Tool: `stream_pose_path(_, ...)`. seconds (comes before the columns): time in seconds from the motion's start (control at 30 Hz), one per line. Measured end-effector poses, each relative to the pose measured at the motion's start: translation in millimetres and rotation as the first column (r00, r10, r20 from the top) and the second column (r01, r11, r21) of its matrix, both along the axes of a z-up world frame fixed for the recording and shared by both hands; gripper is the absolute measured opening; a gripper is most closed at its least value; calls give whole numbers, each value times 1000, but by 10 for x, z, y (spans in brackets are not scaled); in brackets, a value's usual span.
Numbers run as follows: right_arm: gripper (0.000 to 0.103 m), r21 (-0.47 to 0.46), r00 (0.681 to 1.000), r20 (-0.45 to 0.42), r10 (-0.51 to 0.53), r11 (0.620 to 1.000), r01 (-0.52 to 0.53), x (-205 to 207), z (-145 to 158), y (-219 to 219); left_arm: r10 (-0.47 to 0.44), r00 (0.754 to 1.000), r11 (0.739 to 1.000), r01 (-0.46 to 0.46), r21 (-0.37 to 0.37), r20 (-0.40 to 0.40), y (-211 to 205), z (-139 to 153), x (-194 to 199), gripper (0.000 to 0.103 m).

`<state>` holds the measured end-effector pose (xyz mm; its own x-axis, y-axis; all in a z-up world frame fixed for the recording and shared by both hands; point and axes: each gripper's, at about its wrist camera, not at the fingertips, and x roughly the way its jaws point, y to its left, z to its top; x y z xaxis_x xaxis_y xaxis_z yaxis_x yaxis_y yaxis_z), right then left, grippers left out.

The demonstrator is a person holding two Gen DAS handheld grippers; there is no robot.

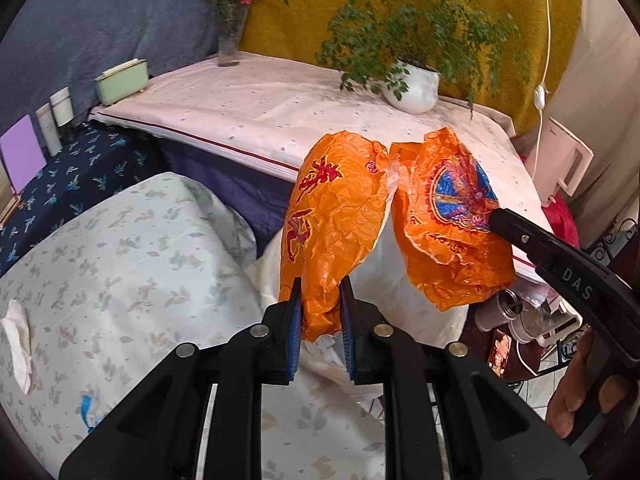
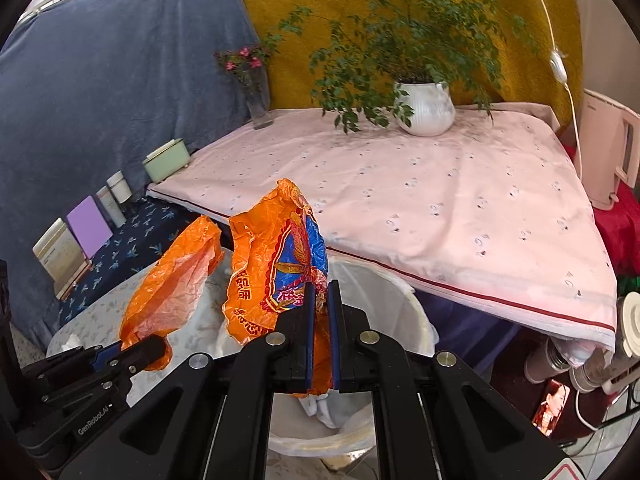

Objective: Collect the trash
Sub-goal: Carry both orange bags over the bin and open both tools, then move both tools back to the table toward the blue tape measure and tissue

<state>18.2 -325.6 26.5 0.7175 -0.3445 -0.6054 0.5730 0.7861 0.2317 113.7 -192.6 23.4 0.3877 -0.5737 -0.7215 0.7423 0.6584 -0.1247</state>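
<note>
A crumpled orange plastic wrapper with red and blue print hangs between both grippers, apparently torn into two halves joined at the top. My left gripper [image 1: 320, 284] is shut on the left half [image 1: 332, 208]. My right gripper [image 2: 321, 286] is shut on the right half [image 2: 276, 256], which shows a blue and red emblem. In the left wrist view the right gripper [image 1: 496, 216] pinches the emblem half [image 1: 448, 216]. In the right wrist view the left gripper [image 2: 154, 350] holds the other half [image 2: 172, 280]. Both are held over a white-lined trash bin [image 2: 404, 300], [image 1: 404, 280].
A table with a pink cloth [image 2: 440, 208] carries a potted plant [image 2: 426, 110], a flower vase [image 2: 258, 96] and a green box [image 2: 166, 164]. A floral-covered surface [image 1: 120, 260] bears a white tissue [image 1: 18, 344]. A kettle [image 2: 612, 152] and flasks [image 2: 560, 356] stand right.
</note>
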Motion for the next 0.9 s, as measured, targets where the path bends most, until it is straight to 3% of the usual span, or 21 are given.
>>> stream_pose_path(0.1,7,7,1000,-5,-9,1000,9,-43,-51,-73,-12,1000,1000,12,-1,-18,-100,-46,-37,21)
stream_pose_path(0.2,12,3,1000,-16,-18,1000,18,-40,-86,-105,17,999,1000,-17,-11,-32,-138,-66,-39,39)
stream_pose_path(0.27,20,-2,1000,-18,-21,1000,21,-37,-90,-116,43,999,999,-43,-8,-13,-144,-59,-37,51)
stream_pose_path(0.3,27,-1,1000,-14,-22,1000,22,-49,-87,-122,52,999,999,-52,-6,-10,-141,-57,-31,53)
stream_pose_path(0.43,37,2,1000,2,-31,1000,31,-79,-64,-128,76,997,997,-76,-1,-2,-95,-38,16,54)
stream_pose_path(0.9,42,-22,1000,17,22,1000,-21,44,88,178,151,989,989,-150,-16,13,282,37,166,55)
